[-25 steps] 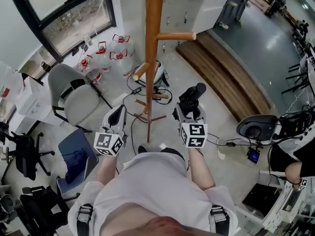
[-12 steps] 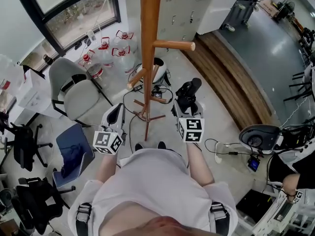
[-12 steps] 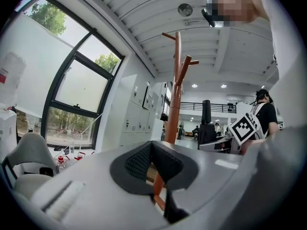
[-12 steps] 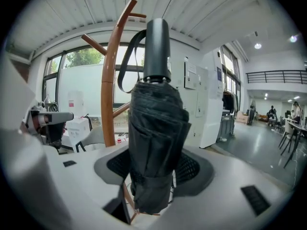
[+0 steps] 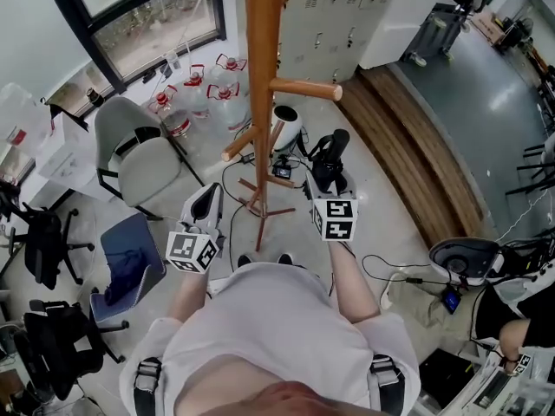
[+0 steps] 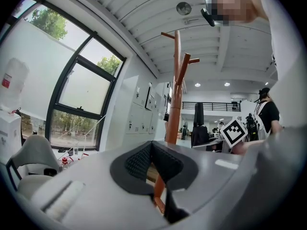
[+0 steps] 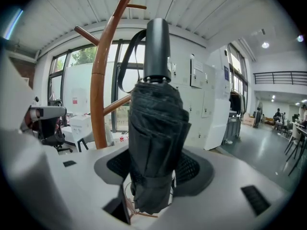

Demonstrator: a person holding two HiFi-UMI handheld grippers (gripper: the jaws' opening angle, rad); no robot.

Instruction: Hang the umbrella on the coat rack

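A tall wooden coat rack (image 5: pixel 263 76) stands just ahead of me, with one peg (image 5: pixel 305 87) pointing right. My right gripper (image 5: pixel 330 183) is shut on a folded black umbrella (image 5: pixel 332 156), below and right of that peg. In the right gripper view the umbrella (image 7: pixel 156 143) stands upright between the pads, handle (image 7: pixel 157 47) on top, its wrist strap (image 7: pixel 125 56) looping left beside the rack pole (image 7: pixel 98 95). My left gripper (image 5: pixel 208 204) hangs left of the rack's base, shut with nothing held; past its jaws (image 6: pixel 151 145) the rack (image 6: pixel 175 104) rises.
A grey office chair (image 5: pixel 139 159) and several water jugs (image 5: pixel 204 98) stand left of the rack by the window. Cables and a white appliance (image 5: pixel 284 126) lie at its feet. A blue chair (image 5: pixel 130 263) is at lower left, a wooden platform (image 5: pixel 408 146) and lockers (image 5: pixel 334 16) at right.
My right gripper has carried the umbrella forward, closer to the rack and under its right peg. The left gripper has hardly moved.
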